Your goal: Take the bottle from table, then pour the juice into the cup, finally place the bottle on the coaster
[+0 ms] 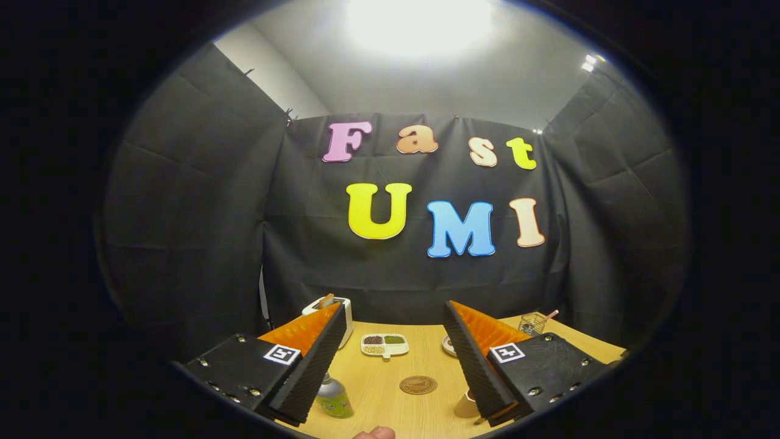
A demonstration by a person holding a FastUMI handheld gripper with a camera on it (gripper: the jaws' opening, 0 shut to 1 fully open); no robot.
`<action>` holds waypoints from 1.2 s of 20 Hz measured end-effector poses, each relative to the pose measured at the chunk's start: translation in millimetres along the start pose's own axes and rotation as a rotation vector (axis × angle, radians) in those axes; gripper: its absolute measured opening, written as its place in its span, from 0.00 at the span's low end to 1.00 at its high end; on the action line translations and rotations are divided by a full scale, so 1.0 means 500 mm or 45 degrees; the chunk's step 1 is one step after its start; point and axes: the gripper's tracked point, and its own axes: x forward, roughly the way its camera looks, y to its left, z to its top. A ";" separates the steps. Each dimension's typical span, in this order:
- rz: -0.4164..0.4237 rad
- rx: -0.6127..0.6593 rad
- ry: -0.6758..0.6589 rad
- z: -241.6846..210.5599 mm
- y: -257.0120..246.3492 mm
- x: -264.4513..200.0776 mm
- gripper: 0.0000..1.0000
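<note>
The tool is spread wide with nothing between its two fingers, held above the counter. Each finger has a black ribbed pad on its inner face, an orange ridged back, and a black plate with screws and a small square black-and-white marker.

Just beside the left finger, partly hidden behind its tip, stands the bottle: clear plastic with a silvery neck and a yellow-green label. Its top is covered by the finger. By the tip of the right finger sits the cup, tan and paper-like; only its lower part shows, the rest lies behind the pad. Between the fingers and a little beyond their tips lies the coaster, a round brown disc with a faint embossed pattern, flat on the pale wood-grain counter.

Further on, towards the far edge, rests a white divided dish with dark, green and pale grains in its compartments. At the far left corner a white boxy appliance with something brownish in its top is half hidden by the left finger. Behind the right finger, part of a small plate shows, and near the far right corner a clear glass container with a thin stick in it. At the near edge a fingertip of a person pokes in, cut off.
</note>
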 end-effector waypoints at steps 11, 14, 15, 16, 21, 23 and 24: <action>0.048 0.040 0.051 -0.085 0.082 0.017 0.98; 0.075 0.039 0.090 -0.122 0.116 0.020 0.98; 0.084 0.045 0.101 -0.134 0.127 0.021 0.98; 0.093 0.052 0.111 -0.145 0.140 0.025 0.98; 0.128 0.047 0.188 -0.216 0.197 0.046 0.98; 0.126 0.039 0.230 -0.250 0.211 0.060 0.98; 0.121 0.034 0.256 -0.271 0.215 0.065 0.98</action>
